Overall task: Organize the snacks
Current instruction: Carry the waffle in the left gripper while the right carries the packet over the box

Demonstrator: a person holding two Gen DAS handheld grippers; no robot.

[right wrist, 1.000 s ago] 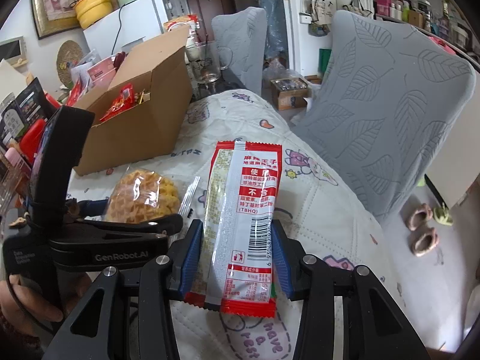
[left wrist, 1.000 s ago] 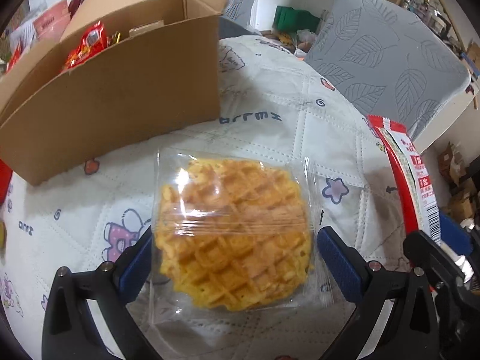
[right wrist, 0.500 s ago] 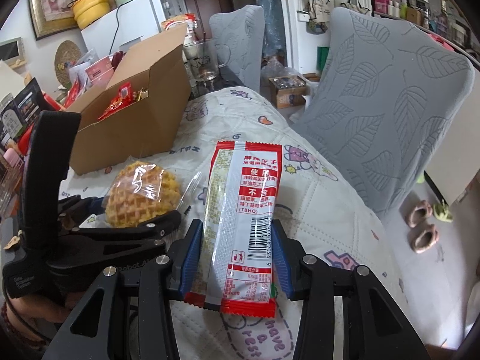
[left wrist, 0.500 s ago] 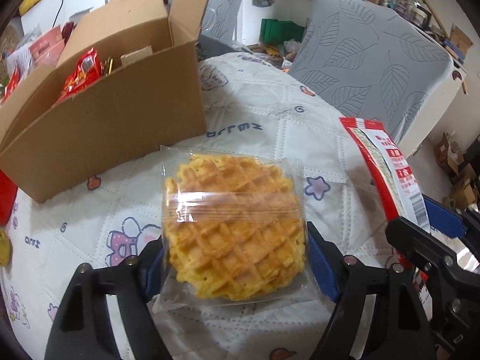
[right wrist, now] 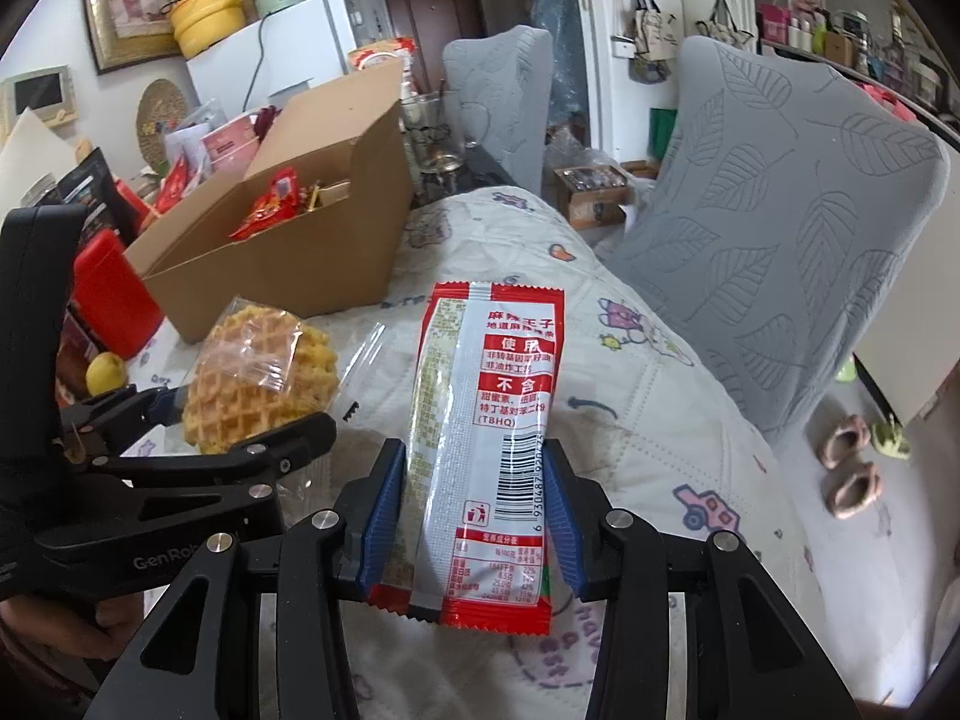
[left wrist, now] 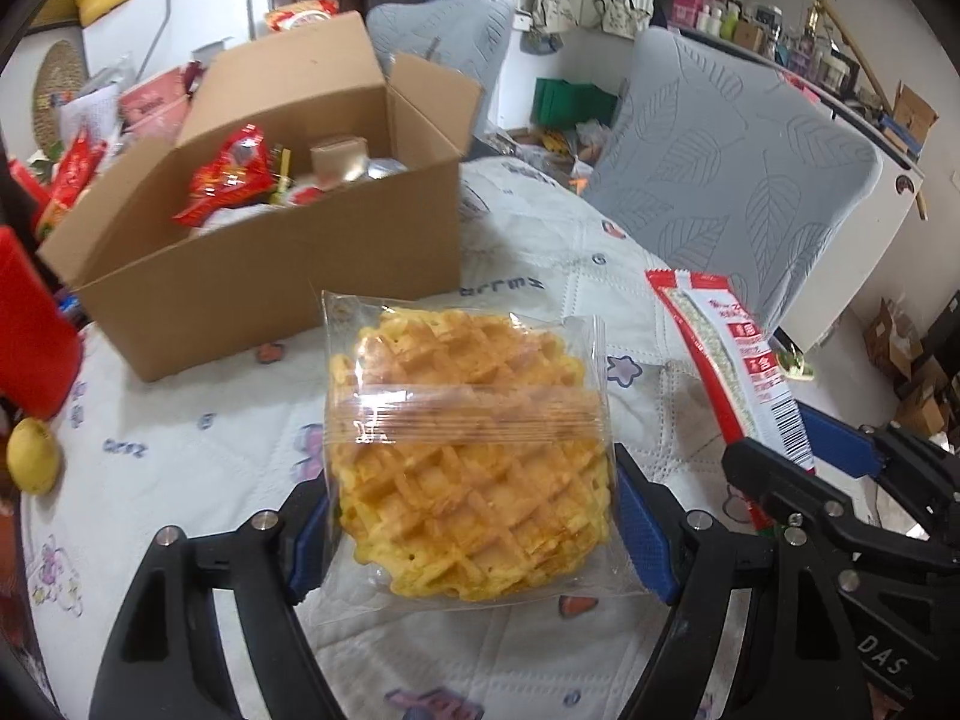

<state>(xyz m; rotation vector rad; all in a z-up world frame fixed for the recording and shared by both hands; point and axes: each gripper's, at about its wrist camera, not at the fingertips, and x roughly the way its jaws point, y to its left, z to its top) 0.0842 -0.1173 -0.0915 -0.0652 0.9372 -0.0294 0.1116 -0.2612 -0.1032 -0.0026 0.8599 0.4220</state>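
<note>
My left gripper (left wrist: 471, 531) is shut on a clear-wrapped waffle (left wrist: 468, 444) and holds it above the quilted table; the waffle also shows in the right wrist view (right wrist: 258, 378). My right gripper (right wrist: 474, 516) is shut on a red and silver snack packet (right wrist: 489, 420), which also shows at the right of the left wrist view (left wrist: 738, 366). An open cardboard box (left wrist: 270, 264) with red snack packets inside stands on the table behind the waffle, also seen in the right wrist view (right wrist: 288, 252).
A yellow lemon (left wrist: 33, 456) and a red container (left wrist: 30, 336) sit at the table's left. Grey leaf-patterned chairs (right wrist: 774, 240) stand along the table's right and far edges. Slippers (right wrist: 852, 468) lie on the floor.
The left gripper closed on the waffle and lifted it, so the box's inside now shows. The right gripper keeps its hold on the packet and has risen slightly.
</note>
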